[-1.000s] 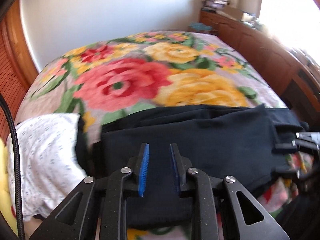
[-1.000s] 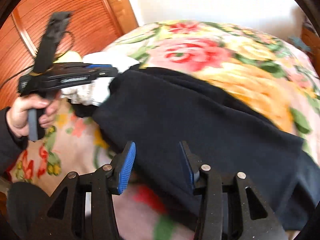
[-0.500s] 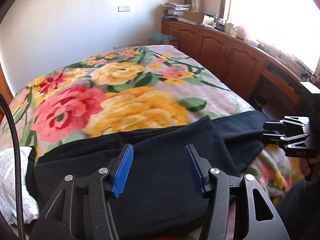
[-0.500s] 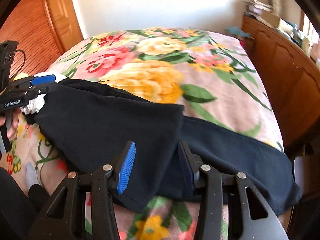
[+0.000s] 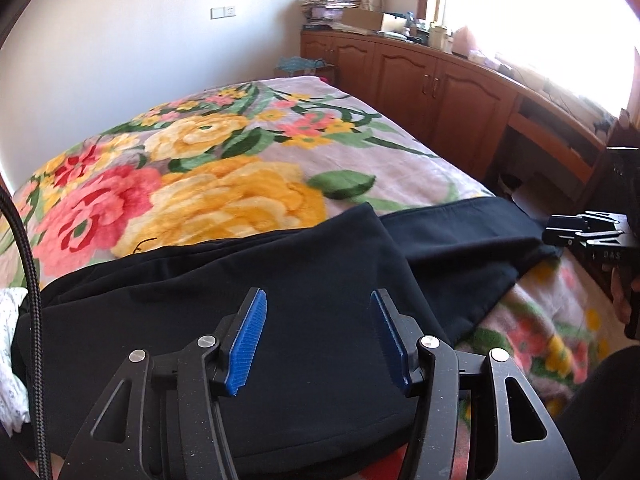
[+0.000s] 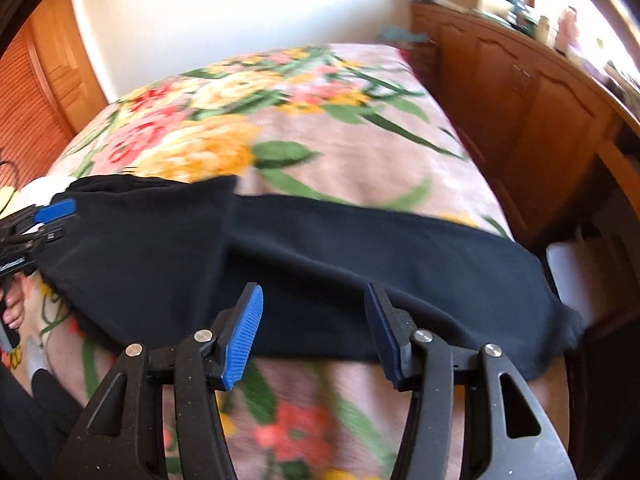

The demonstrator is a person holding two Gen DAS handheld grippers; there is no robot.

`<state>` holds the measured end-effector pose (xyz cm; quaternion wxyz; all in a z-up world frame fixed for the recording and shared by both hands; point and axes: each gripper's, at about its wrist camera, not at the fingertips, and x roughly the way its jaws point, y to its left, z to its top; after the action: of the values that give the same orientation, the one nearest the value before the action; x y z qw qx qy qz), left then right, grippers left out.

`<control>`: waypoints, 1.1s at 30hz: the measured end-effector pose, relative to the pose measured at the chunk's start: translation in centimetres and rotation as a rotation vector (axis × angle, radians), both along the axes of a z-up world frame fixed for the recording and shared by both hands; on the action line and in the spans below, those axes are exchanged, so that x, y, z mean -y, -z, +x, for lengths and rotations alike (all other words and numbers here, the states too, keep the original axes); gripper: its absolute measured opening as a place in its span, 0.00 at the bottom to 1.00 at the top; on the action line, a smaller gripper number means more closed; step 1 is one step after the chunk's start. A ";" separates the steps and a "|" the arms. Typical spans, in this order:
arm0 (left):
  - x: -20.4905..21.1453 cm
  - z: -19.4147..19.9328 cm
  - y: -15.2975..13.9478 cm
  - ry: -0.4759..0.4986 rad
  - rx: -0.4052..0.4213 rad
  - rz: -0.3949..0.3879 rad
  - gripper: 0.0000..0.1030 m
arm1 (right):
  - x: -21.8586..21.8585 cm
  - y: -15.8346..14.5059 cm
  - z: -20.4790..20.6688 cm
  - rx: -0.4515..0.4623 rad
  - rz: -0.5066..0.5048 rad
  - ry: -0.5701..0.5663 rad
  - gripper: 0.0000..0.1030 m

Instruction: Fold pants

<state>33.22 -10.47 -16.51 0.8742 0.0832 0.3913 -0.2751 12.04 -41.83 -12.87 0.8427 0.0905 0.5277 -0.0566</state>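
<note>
Dark navy pants [image 5: 304,304] lie across the near edge of a floral bed. A folded layer covers their left part, and the rest stretches right to the bed's corner [image 6: 400,256]. My left gripper [image 5: 318,308] is open and empty just above the folded part. My right gripper [image 6: 314,304] is open and empty over the pants' near edge. Each gripper shows in the other's view: the right one at the pants' right end [image 5: 576,232], the left one at their left end [image 6: 40,220].
The floral blanket [image 5: 224,196] covers the bed. A white patterned cloth [image 5: 12,344] lies at the left end of the pants. Wooden cabinets [image 5: 440,92] run along the right side. A wooden slatted door [image 6: 28,112] stands at the left.
Both grippers opened wider and swung to the right along the pants. The left gripper was nearly shut one second ago. The folded layer lies where it was laid.
</note>
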 end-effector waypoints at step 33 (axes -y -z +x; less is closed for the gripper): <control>1.0 -0.8 1.4 0.080 -0.017 0.061 0.54 | 17.6 8.0 -9.7 -0.156 -0.117 0.686 0.52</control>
<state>32.43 -11.44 -17.93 0.8563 0.1229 0.4032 -0.2984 2.37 -59.42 -20.91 0.7356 0.2093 0.5251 -0.3733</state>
